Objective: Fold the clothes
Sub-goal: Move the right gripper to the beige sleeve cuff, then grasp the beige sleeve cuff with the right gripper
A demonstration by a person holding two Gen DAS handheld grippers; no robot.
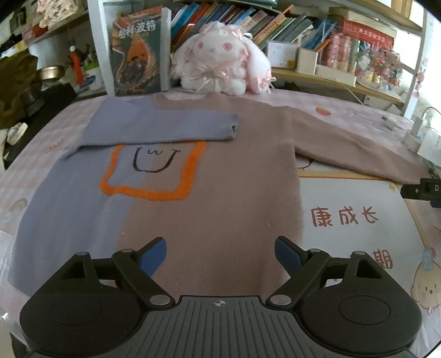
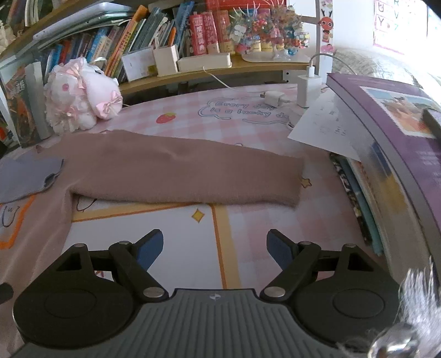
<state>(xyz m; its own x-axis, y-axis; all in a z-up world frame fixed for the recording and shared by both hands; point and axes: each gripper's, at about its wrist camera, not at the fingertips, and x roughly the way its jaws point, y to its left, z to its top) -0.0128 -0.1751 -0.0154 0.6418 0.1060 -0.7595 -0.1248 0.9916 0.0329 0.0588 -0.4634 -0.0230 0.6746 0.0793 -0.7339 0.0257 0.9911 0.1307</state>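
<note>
The left gripper hovers spread above the sweater lying flat on the table, blue sleeve folded across. The right gripper, also spread, faces the outstretched pink sleeve.

Book stack crowds right edge; plush toy blocks rear; mat ahead open.

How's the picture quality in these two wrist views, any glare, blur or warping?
Left wrist view: the sweater is sharp, the bookshelf bows from fisheye, and the top right corner is blown out. Right wrist view: the purple book smears at the edge, and a blurred glint sits bottom right.
</note>
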